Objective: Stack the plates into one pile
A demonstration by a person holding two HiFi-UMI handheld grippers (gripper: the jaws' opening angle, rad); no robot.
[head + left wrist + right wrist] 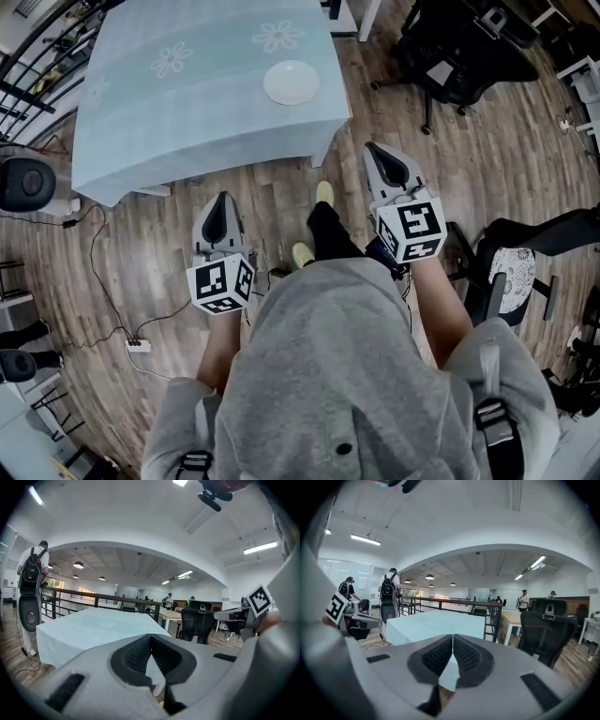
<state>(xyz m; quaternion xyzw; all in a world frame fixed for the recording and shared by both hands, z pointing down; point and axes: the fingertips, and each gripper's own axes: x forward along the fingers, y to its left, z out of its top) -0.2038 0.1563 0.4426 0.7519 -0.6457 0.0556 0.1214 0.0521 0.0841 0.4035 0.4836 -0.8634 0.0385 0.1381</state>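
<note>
Plainly, neither tool is at work. The left tool has its ribbed pads pressed together with nothing between them. The right tool is the same, jaws closed tip to tip and empty. Both are held close in front of the person's body, pointing roughly level towards the bench. They hang over bare wooden floor, short of the bench's near edge, side by side and well apart, the right one a little further forward.

Ahead of the tools, past that near edge and more on the right tool's side, the white plates sit on the pale blue cloth, close to the bench's right-hand edge. The head view gives only one round outline; whether it is one plate or several nested I cannot tell. No other plate shows anywhere on the cloth. In both gripper views the bench top is seen at a shallow angle and the plates cannot be made out. A black office chair stands beyond the right tool, clear of the bench.

My judgement is that the stacking looks finished: nothing loose is left to gather, and the tools are idle, away from the work. Should another plate need adding, a tool would first have to open, reach forward over the near edge, and come in low at the rim. The right tool is the better placed for that.
</note>
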